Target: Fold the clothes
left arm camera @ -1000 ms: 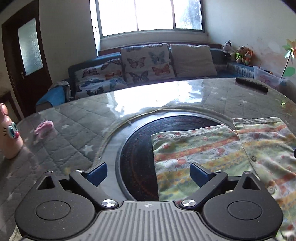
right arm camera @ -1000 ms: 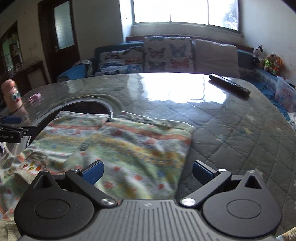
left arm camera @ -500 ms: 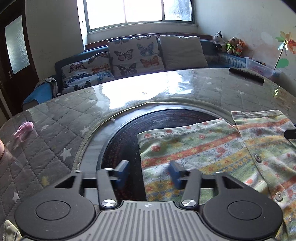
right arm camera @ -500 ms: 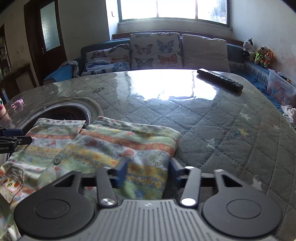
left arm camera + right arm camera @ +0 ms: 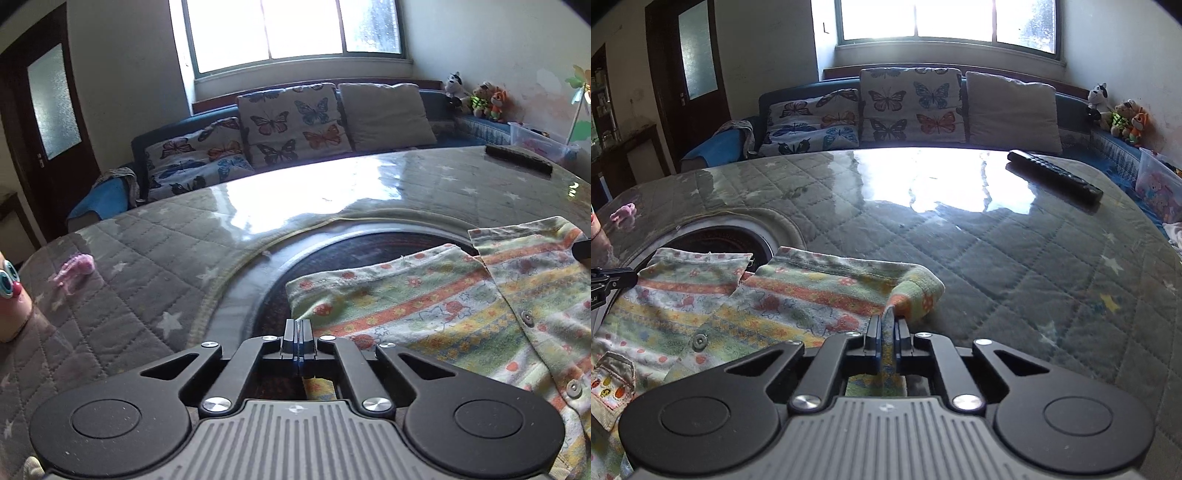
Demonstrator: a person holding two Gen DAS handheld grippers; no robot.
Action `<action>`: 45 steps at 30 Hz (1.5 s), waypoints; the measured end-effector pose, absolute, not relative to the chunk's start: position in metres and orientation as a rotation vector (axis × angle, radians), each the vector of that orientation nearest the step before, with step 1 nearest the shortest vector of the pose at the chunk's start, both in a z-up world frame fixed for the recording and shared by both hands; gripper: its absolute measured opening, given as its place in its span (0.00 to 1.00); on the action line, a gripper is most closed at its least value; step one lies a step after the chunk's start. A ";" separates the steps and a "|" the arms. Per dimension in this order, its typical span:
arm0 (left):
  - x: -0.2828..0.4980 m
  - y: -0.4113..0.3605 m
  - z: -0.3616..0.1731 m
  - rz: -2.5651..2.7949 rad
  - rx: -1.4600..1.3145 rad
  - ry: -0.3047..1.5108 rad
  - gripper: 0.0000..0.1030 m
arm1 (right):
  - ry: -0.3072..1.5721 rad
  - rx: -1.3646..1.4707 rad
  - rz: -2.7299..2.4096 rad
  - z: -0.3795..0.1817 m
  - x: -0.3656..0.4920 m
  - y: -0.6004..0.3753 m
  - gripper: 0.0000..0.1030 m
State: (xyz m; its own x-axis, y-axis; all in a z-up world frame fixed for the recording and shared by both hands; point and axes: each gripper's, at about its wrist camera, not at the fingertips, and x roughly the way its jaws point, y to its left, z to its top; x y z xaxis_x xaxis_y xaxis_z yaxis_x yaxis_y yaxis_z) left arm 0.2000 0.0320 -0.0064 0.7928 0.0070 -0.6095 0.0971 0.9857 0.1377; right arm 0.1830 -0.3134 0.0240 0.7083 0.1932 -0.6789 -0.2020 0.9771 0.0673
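The patterned shirt (image 5: 783, 306) is lying spread on the quilted table (image 5: 997, 251), partly over its dark round inset (image 5: 369, 251), while the right gripper (image 5: 885, 341) is pinching its bunched corner and the left gripper (image 5: 297, 341) is clamping together at its near edge.

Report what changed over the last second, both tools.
Both tools went from wide open to shut. The right tool now pinches the garment's right edge, which has bunched up. The left tool closed at its left edge; grip on cloth unclear. The garment's spread and the remote stayed put.
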 end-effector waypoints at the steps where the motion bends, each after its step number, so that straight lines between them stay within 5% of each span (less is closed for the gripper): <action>1: 0.202 0.035 -0.005 -0.037 0.164 0.650 0.01 | 0.752 -0.011 0.225 0.024 0.187 -0.311 0.06; 10: 0.223 0.071 0.003 0.052 0.167 0.624 0.01 | 0.738 -0.007 0.277 0.019 0.237 -0.269 0.07; 18: 0.221 0.080 -0.003 0.093 0.178 0.667 0.06 | 0.717 -0.059 0.277 0.028 0.235 -0.258 0.22; 19: 0.217 0.080 -0.002 0.090 0.172 0.670 0.07 | 0.719 -0.068 0.294 0.029 0.228 -0.257 0.35; 20: 0.212 0.078 0.000 0.078 0.176 0.666 0.10 | 0.721 -0.076 0.311 0.030 0.221 -0.255 0.49; 22: 0.199 0.070 0.004 0.051 0.186 0.659 0.42 | 0.724 -0.092 0.345 0.032 0.207 -0.252 0.50; 23: 0.192 0.065 0.005 0.037 0.191 0.653 0.49 | 0.726 -0.101 0.362 0.033 0.200 -0.250 0.52; 28: 0.159 0.041 0.003 -0.036 0.228 0.649 0.70 | 0.735 -0.142 0.445 0.036 0.164 -0.241 0.68; 34: 0.121 0.023 -0.008 -0.081 0.289 0.633 0.80 | 0.726 -0.211 0.509 0.029 0.113 -0.227 0.80; 45: 0.094 0.028 -0.010 -0.141 0.227 0.629 0.79 | 0.708 -0.211 0.526 0.023 0.052 -0.238 0.85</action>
